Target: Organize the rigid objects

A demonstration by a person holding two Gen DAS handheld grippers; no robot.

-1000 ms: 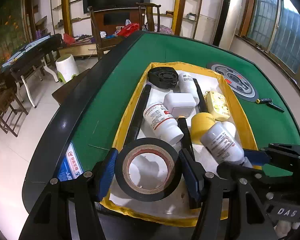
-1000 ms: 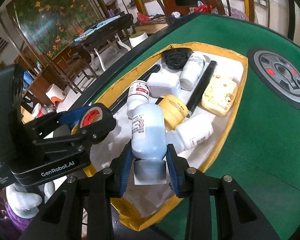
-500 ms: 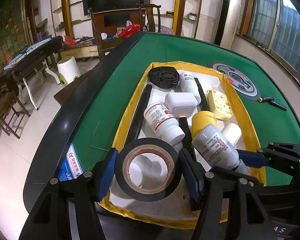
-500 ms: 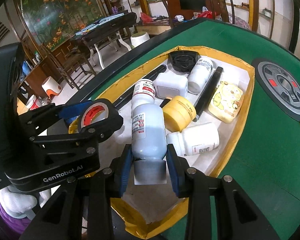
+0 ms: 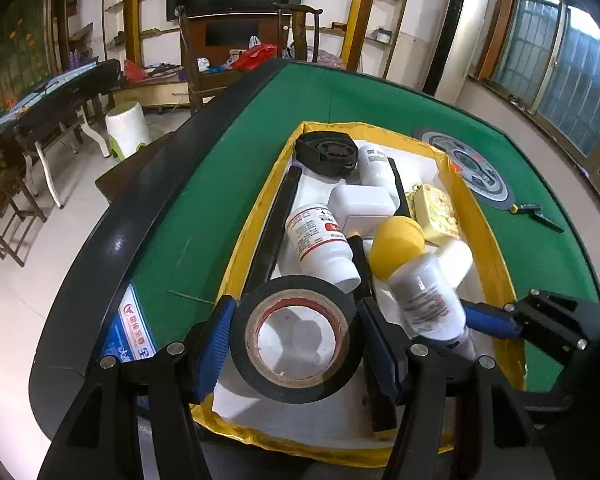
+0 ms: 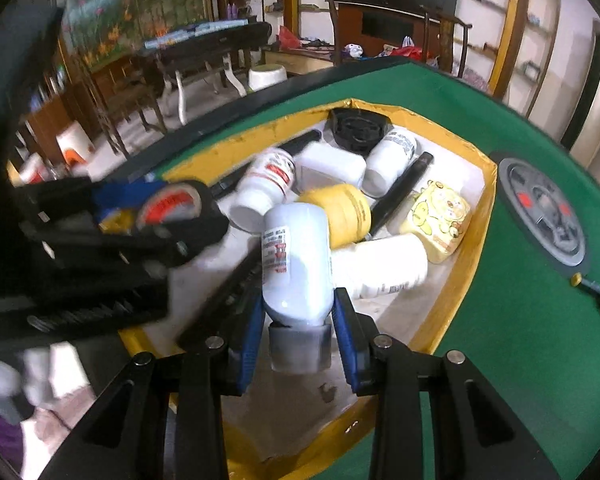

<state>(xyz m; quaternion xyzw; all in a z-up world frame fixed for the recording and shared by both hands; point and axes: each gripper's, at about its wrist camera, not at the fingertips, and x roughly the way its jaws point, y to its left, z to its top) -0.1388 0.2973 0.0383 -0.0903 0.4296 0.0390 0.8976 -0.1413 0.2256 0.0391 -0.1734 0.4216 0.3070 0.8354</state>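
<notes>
A black tape roll (image 5: 294, 332) with a red-brown core sits between the blue pads of my left gripper (image 5: 294, 344), which is shut on it above the near end of the yellow-rimmed tray (image 5: 474, 208). My right gripper (image 6: 298, 320) is shut on a white bottle (image 6: 296, 256), gripped near its grey cap and tilted over the tray's contents. In the left wrist view that bottle (image 5: 428, 300) hangs just right of the tape. The right wrist view shows the tape roll (image 6: 172, 204) blurred at the left.
The tray holds a red-labelled bottle (image 5: 320, 240), a yellow-capped jar (image 5: 396, 240), a white box (image 5: 362, 202), a yellow cartoon box (image 5: 436, 212), a black round part (image 5: 326, 154) and black rods. A grey disc (image 5: 476, 172) and a small tool (image 5: 536, 214) lie on the green table.
My right gripper has rolled and carried the white bottle leftward, closer to the tape roll. The left gripper and its tape have stayed put.
</notes>
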